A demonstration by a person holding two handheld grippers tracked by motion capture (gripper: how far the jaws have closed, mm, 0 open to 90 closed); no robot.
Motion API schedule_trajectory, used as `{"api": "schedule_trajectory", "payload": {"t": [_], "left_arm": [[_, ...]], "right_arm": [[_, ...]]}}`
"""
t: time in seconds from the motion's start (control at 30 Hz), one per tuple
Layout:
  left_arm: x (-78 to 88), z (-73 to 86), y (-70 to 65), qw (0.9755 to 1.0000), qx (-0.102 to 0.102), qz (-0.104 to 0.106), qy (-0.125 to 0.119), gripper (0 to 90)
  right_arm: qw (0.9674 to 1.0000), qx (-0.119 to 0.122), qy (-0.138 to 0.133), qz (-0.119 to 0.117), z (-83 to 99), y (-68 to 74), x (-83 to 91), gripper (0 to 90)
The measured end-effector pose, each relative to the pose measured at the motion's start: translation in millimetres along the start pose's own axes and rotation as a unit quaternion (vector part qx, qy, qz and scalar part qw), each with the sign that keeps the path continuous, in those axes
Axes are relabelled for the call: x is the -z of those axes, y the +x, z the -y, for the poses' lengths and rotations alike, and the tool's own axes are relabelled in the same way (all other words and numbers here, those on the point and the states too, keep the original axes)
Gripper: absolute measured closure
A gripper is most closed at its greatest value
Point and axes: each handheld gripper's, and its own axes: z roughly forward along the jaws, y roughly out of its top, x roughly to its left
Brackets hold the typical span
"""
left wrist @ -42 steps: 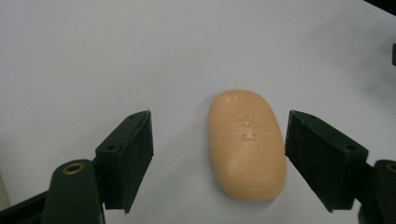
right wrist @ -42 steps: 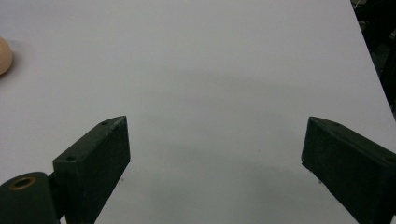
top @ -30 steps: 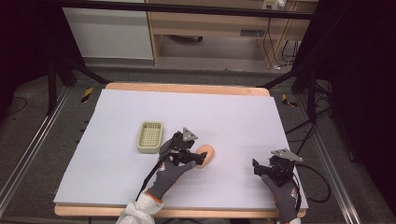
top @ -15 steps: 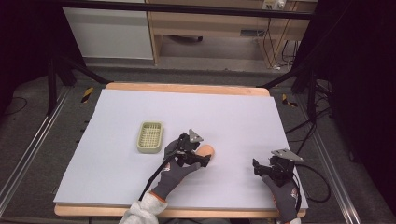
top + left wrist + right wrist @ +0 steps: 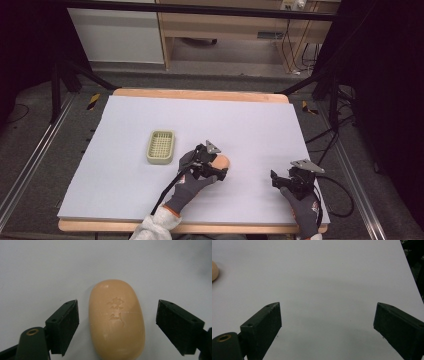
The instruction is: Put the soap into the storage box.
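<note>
Farthest left on the worktop [image 5: 120, 150] stands a small pale green slotted tray [image 5: 161, 146], empty as far as can be seen, apart from everything else.

Just right of it, near the middle of the front half, is the left gripper [image 5: 116, 325]. Its jaws have just been opening and now stand wide, with the soap bar [image 5: 117, 318] lying flat on the sheet between them. Neither pad touches the bar; a clear gap shows on each side in the left gripper view. In the high view the soap bar's peach end [image 5: 223, 161] shows beyond the gripper body.

Handling assessment: the bar is a smooth, rounded oval with stamped characters on its top face. It is judged stiff, moderately light and probably slick, with curved flanks that could squirt out of a squeeze placed near either end. The soundest hold is across the short width at mid-length, pads square to the two long sides and low enough to sit on the widest part. Firm pressure could dent the surface.

At the right, near the front edge, the right gripper [image 5: 327, 327] rests with jaws wide apart over bare sheet, holding nothing, well apart from the bar.
</note>
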Motion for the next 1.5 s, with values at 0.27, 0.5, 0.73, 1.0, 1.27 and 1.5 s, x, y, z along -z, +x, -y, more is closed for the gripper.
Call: {"api": "schedule_trajectory", "payload": {"t": [0.27,0.5,0.73,1.0,1.27,1.5], "left_arm": [[-8.3,1.3,-0.9,0.9999,0.0,-0.002,0.011,18.8],[-14.7,2.7,-1.6,0.9997,0.0,-0.002,0.023,22.4],[-18.6,3.6,-1.7,0.9995,-0.004,-0.005,0.031,26.4],[-19.9,3.6,-1.7,0.9995,-0.005,-0.005,0.032,29.7],[-20.2,3.2,-2.5,0.9993,-0.008,-0.01,0.035,30.4],[-20.3,2.1,-2.8,0.9991,-0.008,-0.011,0.039,31.2]], "right_arm": [[1.0,0.0,0.001,0.0,-0.1,-0.2,-0.3,8.3],[1.0,-0.002,0.003,-0.001,-0.1,0.1,-0.6,8.3],[1.0,-0.001,0.003,-0.001,-0.1,0.0,-0.7,8.3],[1.0,-0.002,0.005,-0.001,-0.1,0.2,-0.8,8.3],[1.0,-0.002,0.005,-0.001,-0.2,0.1,-0.8,8.3],[1.0,-0.002,0.005,-0.001,-0.3,-0.1,-0.8,8.3]]}}
